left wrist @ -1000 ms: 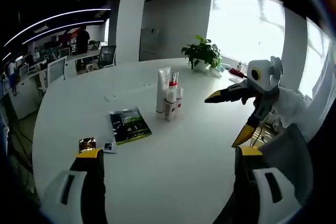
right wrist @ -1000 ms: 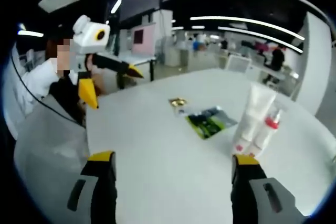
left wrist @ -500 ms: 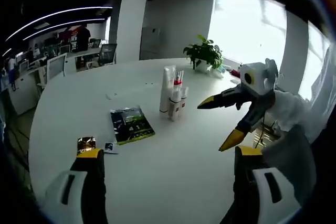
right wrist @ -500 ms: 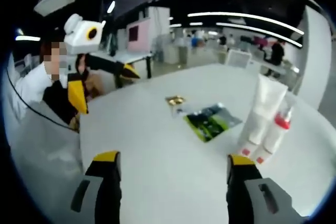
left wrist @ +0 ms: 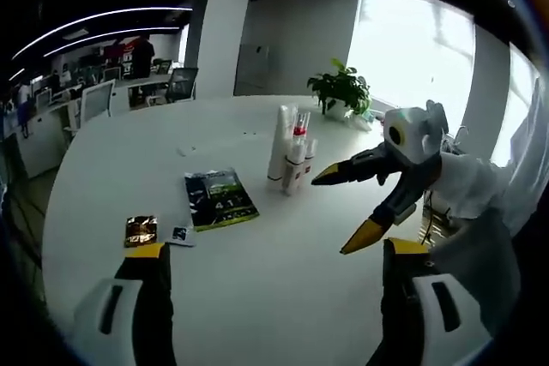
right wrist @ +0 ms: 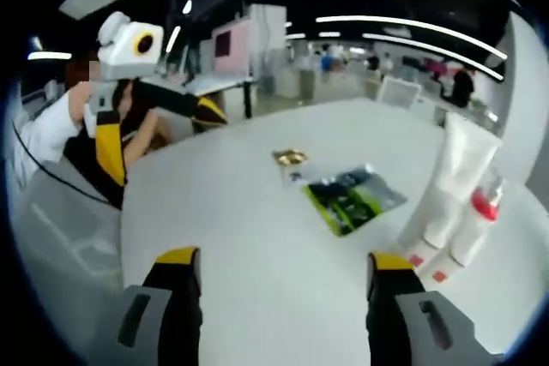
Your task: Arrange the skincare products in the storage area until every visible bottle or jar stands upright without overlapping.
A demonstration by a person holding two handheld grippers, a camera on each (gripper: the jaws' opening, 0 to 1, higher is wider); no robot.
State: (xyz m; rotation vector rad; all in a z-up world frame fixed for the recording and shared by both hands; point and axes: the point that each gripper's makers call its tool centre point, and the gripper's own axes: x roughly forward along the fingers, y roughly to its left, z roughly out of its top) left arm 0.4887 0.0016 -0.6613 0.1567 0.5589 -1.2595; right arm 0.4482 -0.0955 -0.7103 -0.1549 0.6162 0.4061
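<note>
Three skincare products stand upright in a tight cluster on the round white table: a tall white tube, a pump bottle with a red cap and a small white bottle. My right gripper reaches in from the right, open, its yellow tips just right of the cluster and apart from it. In the right gripper view the white tube and the red-capped bottle stand at the right edge. My left gripper hangs open at the upper left, far from them.
A green magazine lies flat left of the cluster, with a gold packet and a small card nearer to me. A potted plant stands at the table's far edge. A person in a white top sits behind the left gripper.
In the left gripper view the right gripper has come lower and further left, toward the cluster. In the right gripper view the tube and bottle have grown larger and slid to the right edge.
</note>
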